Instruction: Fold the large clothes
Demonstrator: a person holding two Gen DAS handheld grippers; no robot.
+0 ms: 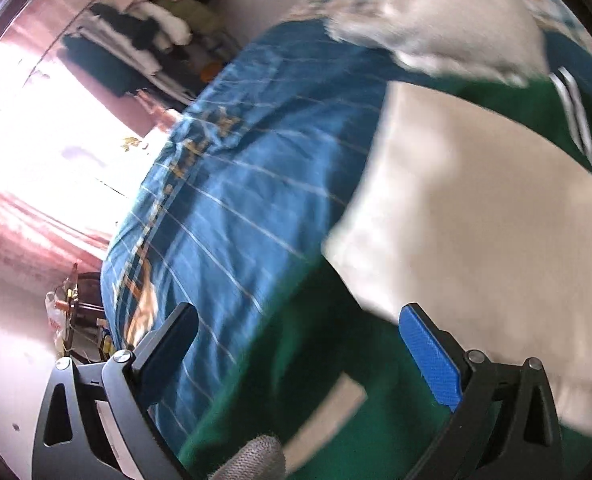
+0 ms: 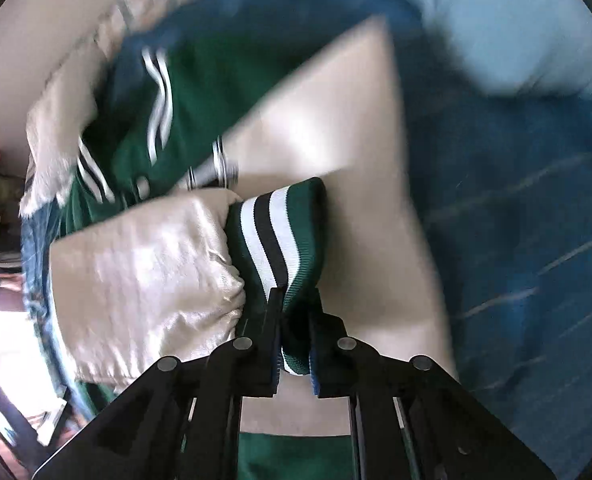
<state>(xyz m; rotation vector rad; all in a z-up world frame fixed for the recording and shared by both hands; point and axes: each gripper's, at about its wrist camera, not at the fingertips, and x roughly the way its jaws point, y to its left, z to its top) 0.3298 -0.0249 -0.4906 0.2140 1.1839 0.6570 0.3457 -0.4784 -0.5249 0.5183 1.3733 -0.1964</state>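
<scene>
A green varsity jacket with cream satin sleeves [image 1: 476,200] lay spread across the blue striped bedspread [image 1: 235,184]. The left gripper [image 1: 296,356] hung over the jacket's green body, its black and blue fingers wide apart with nothing between them. Only that view caught the bright window with pink curtains [image 1: 35,152] and the heap of clothes [image 1: 143,28] against the far wall. The right wrist view showed something else: the right gripper [image 2: 296,328] was clamped on the green ribbed cuff with white and black stripes [image 2: 279,232], at the end of a gathered cream sleeve [image 2: 143,280] lifted above the other sleeve.
</scene>
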